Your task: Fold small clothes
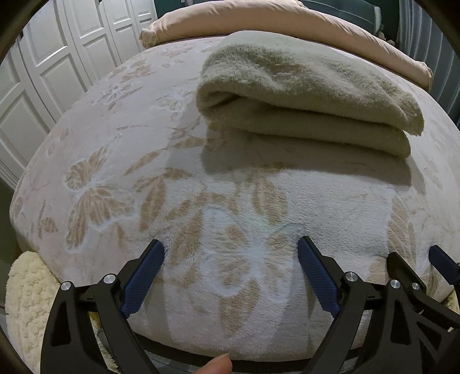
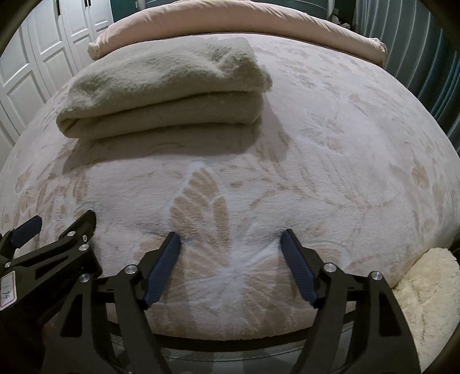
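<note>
Left gripper [image 1: 231,247] jaws spread wide, nothing between the blue pads [image 1: 142,280], tips resting on or just above the bed cover [image 1: 115,149]. Right gripper [image 2: 231,240] jaws likewise apart and empty, pads [image 2: 162,269] low over a butterfly motif [image 2: 201,201].

No containers in either view.

Folded beige cloth [image 1: 302,95] upper right in the left wrist view, upper left in the right wrist view, lying in stacked layers on the cover, well beyond both sets of fingertips.

Pale plush cover with tan butterfly and leaf patterns across the bed. White panelled doors [image 1: 57,57] at upper left, pinkish duvet [image 1: 230,23] along the top edge, cream fluffy fabric [image 1: 26,302] at lower left of the left view, teal curtain [image 2: 417,57] at upper right of the right view. Fingertip [image 1: 218,365] at bottom centre of the left view.
</note>
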{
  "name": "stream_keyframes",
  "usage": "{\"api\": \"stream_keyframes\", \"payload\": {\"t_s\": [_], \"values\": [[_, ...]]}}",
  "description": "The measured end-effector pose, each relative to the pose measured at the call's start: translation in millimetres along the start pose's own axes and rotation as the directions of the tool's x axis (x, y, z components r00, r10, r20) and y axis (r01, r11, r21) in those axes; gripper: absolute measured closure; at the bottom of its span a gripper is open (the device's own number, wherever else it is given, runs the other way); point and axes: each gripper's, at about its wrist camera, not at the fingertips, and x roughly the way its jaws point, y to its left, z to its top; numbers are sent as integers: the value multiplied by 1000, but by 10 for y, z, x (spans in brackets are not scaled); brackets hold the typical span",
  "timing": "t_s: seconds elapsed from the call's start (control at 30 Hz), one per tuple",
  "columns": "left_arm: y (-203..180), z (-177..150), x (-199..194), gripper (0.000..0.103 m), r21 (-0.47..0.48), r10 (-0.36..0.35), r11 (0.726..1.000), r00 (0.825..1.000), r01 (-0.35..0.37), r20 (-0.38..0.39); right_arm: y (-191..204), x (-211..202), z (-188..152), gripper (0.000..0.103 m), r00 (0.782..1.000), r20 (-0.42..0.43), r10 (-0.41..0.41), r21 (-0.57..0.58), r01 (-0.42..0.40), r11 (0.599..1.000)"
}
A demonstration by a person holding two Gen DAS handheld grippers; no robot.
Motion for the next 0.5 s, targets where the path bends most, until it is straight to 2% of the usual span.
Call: {"api": "stream_keyframes", "payload": {"t_s": [0.5], "values": [[23, 4, 3, 11, 3, 4, 1000, 1000, -4, 17, -3, 22, -44, 29, 1000, 25, -6, -8, 6, 1000]]}}
